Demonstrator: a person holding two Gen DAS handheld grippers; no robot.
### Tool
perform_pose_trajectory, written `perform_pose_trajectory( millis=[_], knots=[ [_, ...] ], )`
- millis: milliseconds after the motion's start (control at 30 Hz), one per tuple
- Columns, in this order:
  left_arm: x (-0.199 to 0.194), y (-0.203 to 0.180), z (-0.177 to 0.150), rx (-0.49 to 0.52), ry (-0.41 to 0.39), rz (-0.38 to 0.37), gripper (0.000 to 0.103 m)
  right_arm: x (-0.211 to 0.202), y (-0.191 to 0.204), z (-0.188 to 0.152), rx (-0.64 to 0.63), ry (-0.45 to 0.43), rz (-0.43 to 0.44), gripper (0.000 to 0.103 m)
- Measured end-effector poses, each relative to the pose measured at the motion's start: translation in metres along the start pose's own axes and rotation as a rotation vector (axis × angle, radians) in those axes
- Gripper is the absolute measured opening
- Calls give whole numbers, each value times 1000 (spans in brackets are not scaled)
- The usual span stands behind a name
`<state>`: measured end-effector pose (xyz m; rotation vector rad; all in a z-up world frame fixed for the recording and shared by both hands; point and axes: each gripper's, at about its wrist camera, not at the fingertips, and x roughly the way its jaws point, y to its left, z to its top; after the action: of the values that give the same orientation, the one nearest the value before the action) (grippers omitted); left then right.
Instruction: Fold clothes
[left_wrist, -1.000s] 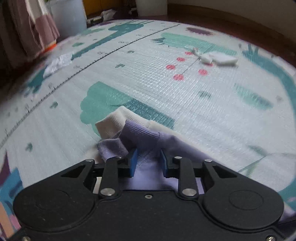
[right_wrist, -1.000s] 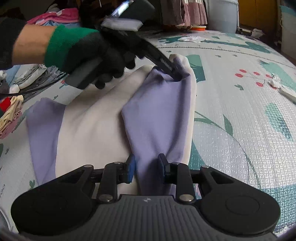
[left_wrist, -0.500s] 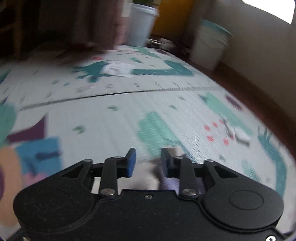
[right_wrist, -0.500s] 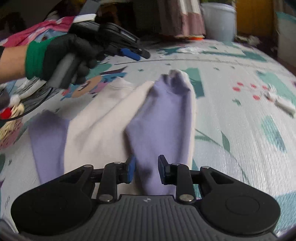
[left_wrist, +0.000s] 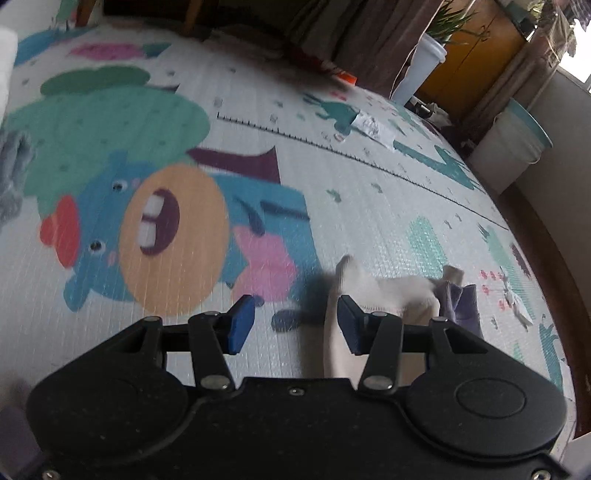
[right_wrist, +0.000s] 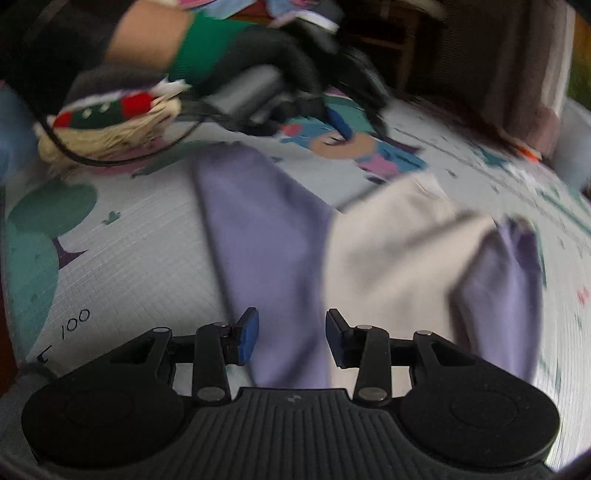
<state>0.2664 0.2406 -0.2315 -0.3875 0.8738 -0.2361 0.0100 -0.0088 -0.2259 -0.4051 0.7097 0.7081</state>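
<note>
A cream sweatshirt (right_wrist: 399, 251) with purple sleeves lies on the patterned play mat (right_wrist: 140, 258). Its right sleeve (right_wrist: 509, 277) is folded over the body; its left sleeve (right_wrist: 258, 229) lies stretched out flat. My right gripper (right_wrist: 291, 338) hovers over the near end of that flat sleeve, its jaws opening and the pads not pressing the cloth. A gloved hand (right_wrist: 258, 70) holds my left gripper (right_wrist: 354, 125) beyond the garment. In the left wrist view my left gripper (left_wrist: 295, 326) is opening over bare mat, with the sweatshirt's cream edge (left_wrist: 388, 291) by its right pad.
A white bucket (left_wrist: 509, 144) and a white plant pot (left_wrist: 421, 70) stand at the mat's far edge, near curtains. Paper scraps (left_wrist: 373, 125) and white bits (left_wrist: 517, 299) lie on the mat. A heap of other clothes (right_wrist: 110, 122) sits at the left.
Both grippers let go of the folded purple sleeve, widened and swung left. The left one now looks over the cartoon print; the right one faces the unfolded sleeve.
</note>
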Motion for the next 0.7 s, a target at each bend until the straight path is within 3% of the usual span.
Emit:
perform_pose_trajectory(
  millis=[133, 233, 367, 400, 533, 600, 633, 700],
  knots=[
    [10, -1, -2, -12, 15, -7, 48, 27, 31, 22, -160, 30, -6, 55],
    [12, -2, -4, -19, 16, -26, 48, 48, 47, 27, -262, 105, -4, 51],
    [12, -3, -4, -12, 17, -40, 48, 53, 54, 31, -301, 112, -17, 49],
    [12, -3, -4, -11, 18, -41, 48, 53, 53, 33, -297, 117, -21, 42],
    [16, -5, -6, 1, 37, -53, 48, 56, 47, 33, -261, 140, -21, 39],
    [24, -9, -7, 15, 62, -85, 48, 58, 51, 33, -275, 142, 14, 11],
    [29, -11, -7, 22, 75, -93, 48, 57, 51, 33, -263, 140, 31, 5],
    [40, -18, -5, 35, 99, -86, 47, 53, 47, 34, -212, 121, 41, 3]
  ],
)
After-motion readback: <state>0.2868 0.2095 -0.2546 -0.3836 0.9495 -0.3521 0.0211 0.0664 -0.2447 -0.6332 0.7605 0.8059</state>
